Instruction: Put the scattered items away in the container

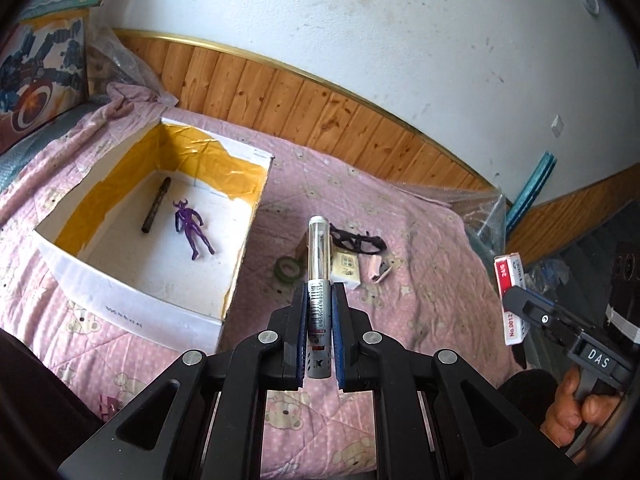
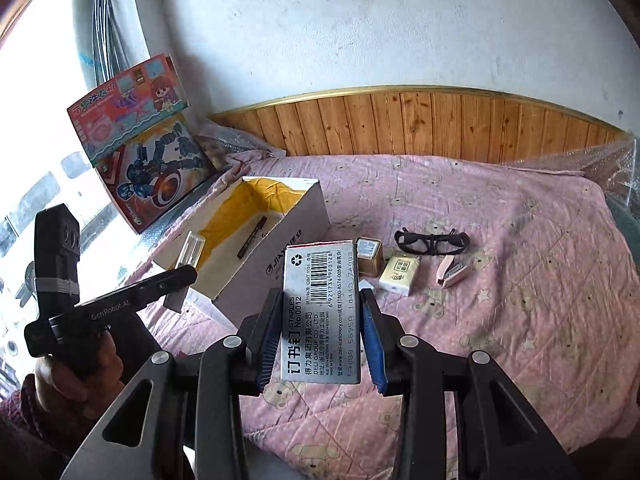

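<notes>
My left gripper (image 1: pixel 319 286) is shut on a grey marker with a clear cap (image 1: pixel 318 264), held above the pink quilt just right of the white cardboard box (image 1: pixel 132 308). Inside the box lie a dark pen (image 1: pixel 156 206) and a purple figure (image 1: pixel 192 232). My right gripper (image 2: pixel 320 294) is shut on a staples box (image 2: pixel 320 312), lifted off the quilt. On the bed lie black glasses (image 2: pixel 430 240), a cream packet (image 2: pixel 398 274), a pink stapler (image 2: pixel 454 274), a small brown box (image 2: pixel 369 256) and a green tape roll (image 1: pixel 289 268).
Two toy cartons (image 2: pixel 152 140) lean against the wall left of the box. A wood-panelled wall (image 2: pixel 400 128) runs behind the bed, with bubble wrap (image 2: pixel 600 168) at its right end. A hand (image 1: pixel 568 412) grips the right tool.
</notes>
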Demonstrator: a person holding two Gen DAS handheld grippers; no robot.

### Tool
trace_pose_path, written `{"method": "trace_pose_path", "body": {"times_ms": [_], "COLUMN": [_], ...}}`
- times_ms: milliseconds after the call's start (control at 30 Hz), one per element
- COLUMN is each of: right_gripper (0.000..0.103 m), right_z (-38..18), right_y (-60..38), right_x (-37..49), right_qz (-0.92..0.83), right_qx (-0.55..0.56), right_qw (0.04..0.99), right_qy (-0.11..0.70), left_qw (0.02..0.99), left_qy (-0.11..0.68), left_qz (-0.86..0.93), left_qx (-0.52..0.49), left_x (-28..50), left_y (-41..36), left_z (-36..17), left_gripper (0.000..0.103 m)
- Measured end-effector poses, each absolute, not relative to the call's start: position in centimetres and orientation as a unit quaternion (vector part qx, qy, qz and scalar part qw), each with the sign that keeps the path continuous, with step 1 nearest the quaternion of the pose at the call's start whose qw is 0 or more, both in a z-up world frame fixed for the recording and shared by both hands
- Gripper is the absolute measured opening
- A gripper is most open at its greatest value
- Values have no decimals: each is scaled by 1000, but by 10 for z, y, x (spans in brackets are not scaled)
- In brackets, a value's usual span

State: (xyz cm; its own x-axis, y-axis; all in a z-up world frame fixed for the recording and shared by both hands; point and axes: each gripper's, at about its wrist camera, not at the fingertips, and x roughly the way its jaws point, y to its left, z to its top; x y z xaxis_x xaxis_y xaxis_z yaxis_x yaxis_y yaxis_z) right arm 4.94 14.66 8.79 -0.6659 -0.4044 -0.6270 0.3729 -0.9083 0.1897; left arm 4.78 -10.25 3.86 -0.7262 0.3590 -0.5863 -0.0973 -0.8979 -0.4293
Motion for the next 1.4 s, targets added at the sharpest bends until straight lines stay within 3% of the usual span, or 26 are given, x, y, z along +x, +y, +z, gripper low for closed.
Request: {"method": "trace_pose_path", "body": {"times_ms": [833, 1400], "right_gripper": [39, 39], "right_z": [152, 158], "right_y": [55, 5], "right_x": [57, 15], "right_qz": [-916, -896], "right_qx": [270, 258], "right_qw": [294, 360], "right_qy": [37, 46], "left_qw": [57, -7], "left_qy": [-206, -202], "left_qz": [931, 936], "left_qx": [-296, -289], "left_x": [68, 37], "left_y": [-178, -217], "left_z": [77, 85], "left_gripper": [11, 11]}}
